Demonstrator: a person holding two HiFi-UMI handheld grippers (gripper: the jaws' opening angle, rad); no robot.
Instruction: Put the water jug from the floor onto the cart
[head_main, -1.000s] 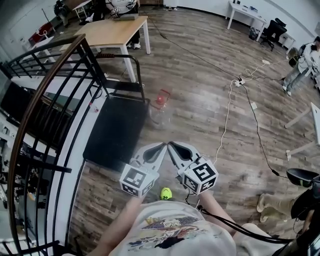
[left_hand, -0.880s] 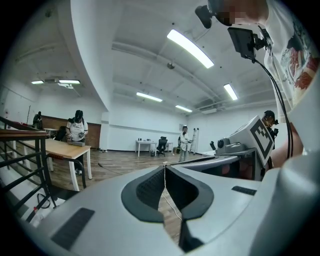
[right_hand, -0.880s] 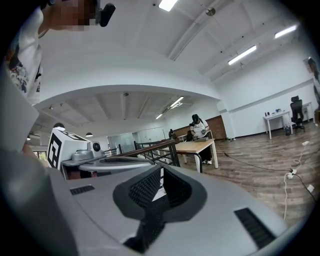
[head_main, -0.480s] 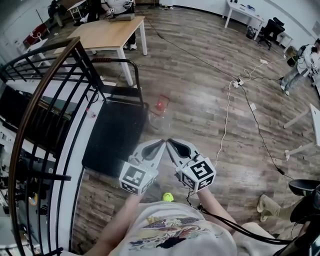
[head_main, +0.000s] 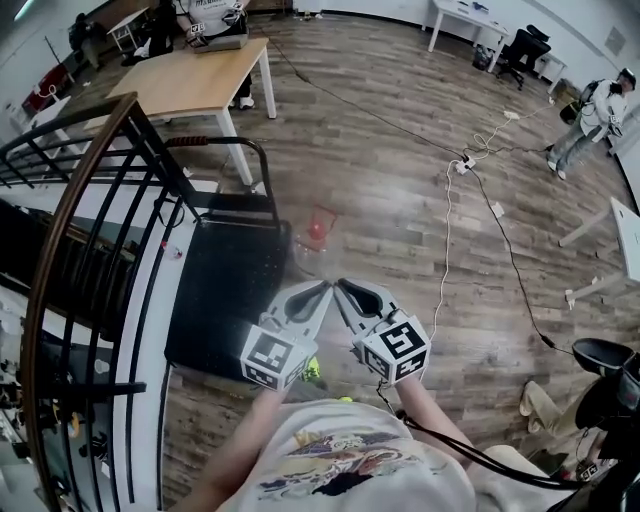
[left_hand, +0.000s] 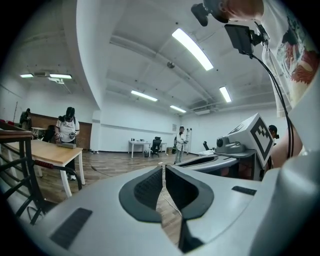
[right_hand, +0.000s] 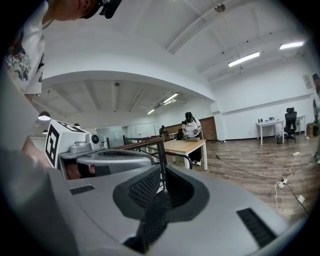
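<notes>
I am holding my left tongs (head_main: 323, 290) and my right tongs (head_main: 341, 287) side by side ahead of my chest, forearms reaching forward, tips angling toward each other and pointing a little below level. Both are sitting closed with nothing between them. The water jug (head_main: 316, 238), clear with a red cap, is standing on the floor (head_main: 420, 200) just beside the black cart (head_main: 220, 290), ahead of the tips.

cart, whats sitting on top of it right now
Nothing shows on the black deck of the cart, though the left gripper covers its near corner. The water jug stands on the floor beside it.
</notes>
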